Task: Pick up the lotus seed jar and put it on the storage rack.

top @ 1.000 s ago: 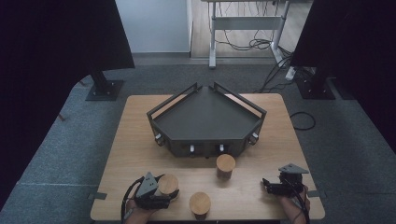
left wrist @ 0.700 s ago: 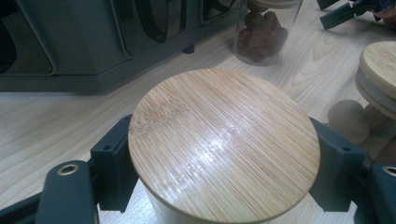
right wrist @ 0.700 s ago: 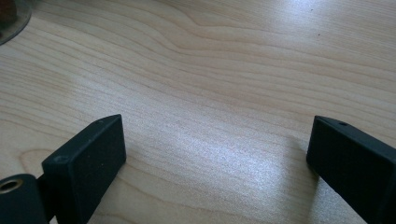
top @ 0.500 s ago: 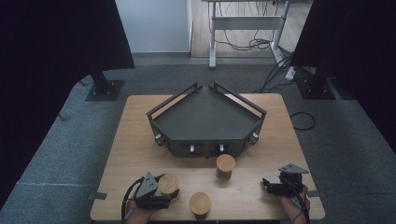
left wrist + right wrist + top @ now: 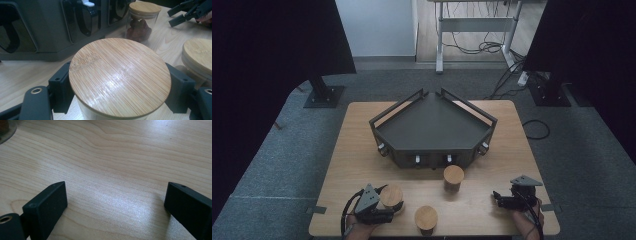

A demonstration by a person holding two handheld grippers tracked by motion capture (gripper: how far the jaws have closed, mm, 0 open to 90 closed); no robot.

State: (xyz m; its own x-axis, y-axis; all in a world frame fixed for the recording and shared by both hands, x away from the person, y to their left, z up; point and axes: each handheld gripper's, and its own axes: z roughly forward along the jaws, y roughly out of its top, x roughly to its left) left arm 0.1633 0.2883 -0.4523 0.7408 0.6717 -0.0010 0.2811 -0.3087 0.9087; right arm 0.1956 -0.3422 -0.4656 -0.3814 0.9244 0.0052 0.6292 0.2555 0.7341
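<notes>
- The left gripper was clamped on a bamboo-lidded glass jar at the near left of the wooden table; in the left gripper view its black pads pressed the jar's sides just under the bamboo lid; the jar stood upright on the table, not yet lifted as far as could be judged
- The right gripper rested near the table's right front edge, its jaws wide apart over bare wood and holding nothing
- Two more lidded jars waited on the table: one just in front of the dark angular tray, holding something reddish, and one at the near edge
- The tray was empty; judged from that, the work stood at its start: one jar gripped, none placed, and all three left to move, if the tray was their goal
</notes>
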